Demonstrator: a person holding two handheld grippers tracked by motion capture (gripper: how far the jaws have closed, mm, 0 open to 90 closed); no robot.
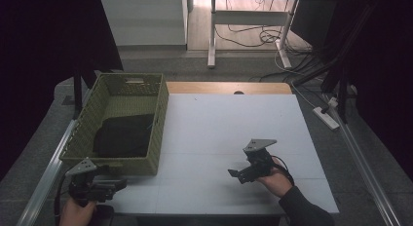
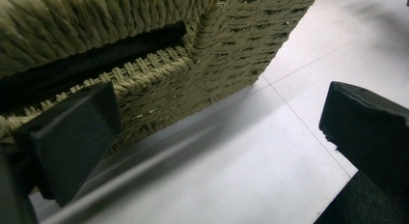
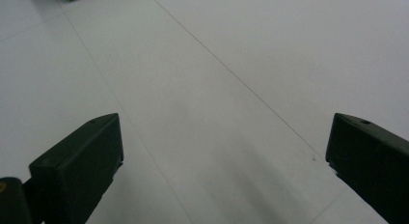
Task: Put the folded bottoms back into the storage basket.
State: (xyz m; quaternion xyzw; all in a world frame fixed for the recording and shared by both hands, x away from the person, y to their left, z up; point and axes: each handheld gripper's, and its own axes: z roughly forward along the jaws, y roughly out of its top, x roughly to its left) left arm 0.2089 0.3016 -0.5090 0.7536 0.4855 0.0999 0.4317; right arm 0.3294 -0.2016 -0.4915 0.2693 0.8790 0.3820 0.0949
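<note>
Hovering at lower left, the left gripper (image 1: 109, 183) is facing the woven basket (image 1: 146, 163), jaws apart; the black cloth (image 1: 124, 136) is lying inside, while the right gripper (image 1: 238, 174), also apart, is waiting over the white table (image 1: 219, 123).

Olive-green woven basket (image 1: 158, 120); black cloth (image 1: 124, 135) inside; white table (image 1: 229, 128); black fingers (image 3: 77, 159).

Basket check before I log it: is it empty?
No, a dark folded cloth lies inside the basket.
</note>
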